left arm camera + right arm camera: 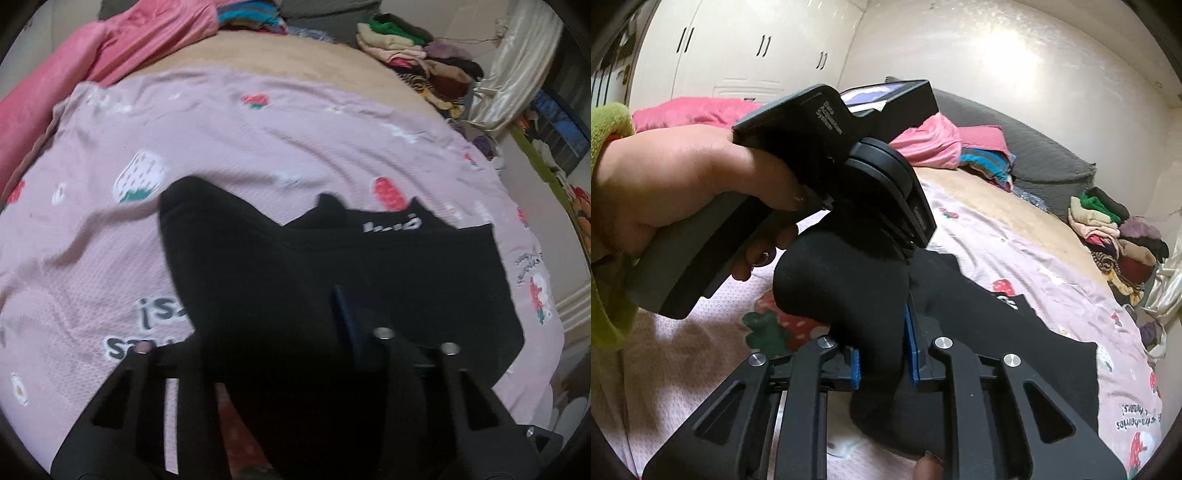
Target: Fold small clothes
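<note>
**Black garment held in both grippers above the bed**

The black garment [332, 266] lies partly on the pink strawberry-print sheet [229, 133] and is partly lifted. Its far portion rests flat on the sheet, white lettering showing near its upper edge. Its near portion rises into a rounded fold between the two tools.

The right gripper [884, 354] has its blue-padded jaws narrowed on a bunched black fold; the cloth passes between the pads and hangs below them. One blue pad [911, 343] presses against the fabric's right side.

The left gripper [857, 184] appears in the right wrist view, tilted down onto the top of the same fold, held by the left hand [683, 184], which wears a ring and a green cuff. In its own view the left gripper [280, 332] is largely covered by black cloth. One blue pad [345, 317] shows at the fabric's edge, while the other side is hidden, so the jaws appear closed on the garment, though the full contact cannot be confirmed.

The sheet covers the bed, with a tan blanket [280, 62] beyond it. A pink blanket [92, 62] lies along the far left. A stack of folded clothes [417, 55] sits at the far right corner. White wardrobe doors [738, 48] stand behind the bed.
</note>
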Demonstrator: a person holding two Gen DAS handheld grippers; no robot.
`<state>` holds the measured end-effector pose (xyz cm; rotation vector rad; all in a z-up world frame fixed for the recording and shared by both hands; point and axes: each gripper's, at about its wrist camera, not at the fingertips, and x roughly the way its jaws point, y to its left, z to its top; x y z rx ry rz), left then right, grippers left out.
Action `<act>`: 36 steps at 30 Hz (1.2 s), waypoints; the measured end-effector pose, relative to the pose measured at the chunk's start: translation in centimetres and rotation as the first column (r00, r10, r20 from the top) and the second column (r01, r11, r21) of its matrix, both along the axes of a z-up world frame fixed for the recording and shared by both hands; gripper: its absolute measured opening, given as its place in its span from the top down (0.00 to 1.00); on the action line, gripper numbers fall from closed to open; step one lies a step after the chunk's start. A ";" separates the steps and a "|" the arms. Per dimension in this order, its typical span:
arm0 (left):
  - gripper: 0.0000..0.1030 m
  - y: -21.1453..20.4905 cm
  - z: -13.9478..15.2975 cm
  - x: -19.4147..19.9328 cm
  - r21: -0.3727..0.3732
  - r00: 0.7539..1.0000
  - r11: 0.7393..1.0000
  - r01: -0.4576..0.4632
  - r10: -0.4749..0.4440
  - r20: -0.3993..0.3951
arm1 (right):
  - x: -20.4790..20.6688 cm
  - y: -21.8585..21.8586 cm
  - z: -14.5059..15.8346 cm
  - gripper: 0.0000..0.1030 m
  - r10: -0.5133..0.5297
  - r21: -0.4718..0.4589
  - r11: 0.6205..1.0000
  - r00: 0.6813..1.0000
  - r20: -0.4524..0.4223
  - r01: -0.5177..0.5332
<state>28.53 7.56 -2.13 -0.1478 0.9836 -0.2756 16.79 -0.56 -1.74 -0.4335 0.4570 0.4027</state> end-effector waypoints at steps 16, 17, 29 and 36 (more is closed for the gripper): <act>0.82 -8.5 6.4 -1.6 0.047 0.986 0.994 0.095 -0.100 0.132 | -3.5 -7.4 3.3 0.88 -0.118 0.156 0.982 0.992 0.050 0.109; 0.82 -9.2 6.6 -1.7 0.048 0.985 0.994 0.101 -0.107 0.136 | -4.0 -7.5 3.3 0.88 -0.123 0.162 0.980 0.991 0.049 0.114; 0.82 -14.6 6.4 -1.7 0.067 0.978 0.986 0.152 -0.160 0.138 | -5.1 -12.4 3.2 0.89 -0.191 0.197 0.963 0.981 0.025 0.182; 0.81 -18.0 5.6 -1.4 0.088 0.973 0.979 0.184 -0.194 0.123 | -4.5 -15.0 2.5 0.89 -0.228 0.211 0.952 0.974 -0.004 0.224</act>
